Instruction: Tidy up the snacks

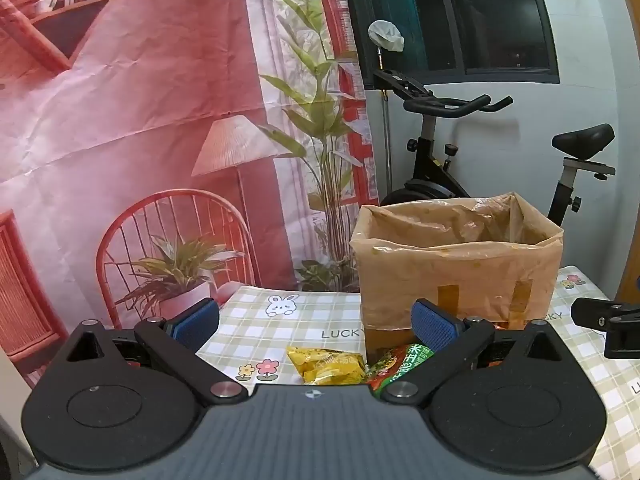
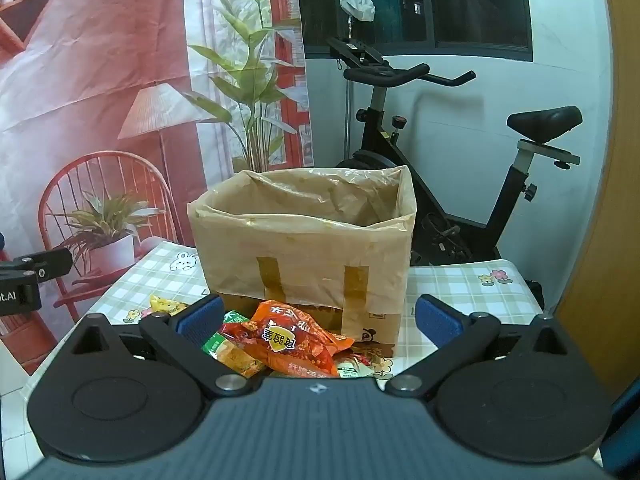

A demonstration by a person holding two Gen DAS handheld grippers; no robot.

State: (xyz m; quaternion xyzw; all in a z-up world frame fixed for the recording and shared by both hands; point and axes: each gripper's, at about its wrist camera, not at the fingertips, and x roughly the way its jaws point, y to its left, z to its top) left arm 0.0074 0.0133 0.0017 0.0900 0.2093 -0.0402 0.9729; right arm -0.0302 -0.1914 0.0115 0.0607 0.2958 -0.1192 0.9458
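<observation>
**Ana:** Snacks all in a heap on the checked, flower-printed tablecloth point(image 2: 460, 280), tight against the front wall of the tall cardboard box lined with tan plastic film point(image 2: 304, 240). Right gripper point(image 2: 318, 320) hangs over them, jaws spread wide, nothing between them.

**Ben:** And the left gripper point(image 1: 316, 322) is just as wide and just as empty. Nearest it is the crinkly gold foil packet point(image 1: 326, 366), touching the green-and-red corn snack packet point(image 1: 396, 364).

**Ana:** On top of the heap sits the puffy orange-red plastic snack bag point(image 2: 288, 340). I'd call it light, soft and slick; squeeze hard and the contents could crush.

**Ben:** So pinch the flat sealed end, not the belly. The box mouth is open, but the liner's rim looks floppy and could snag.
</observation>
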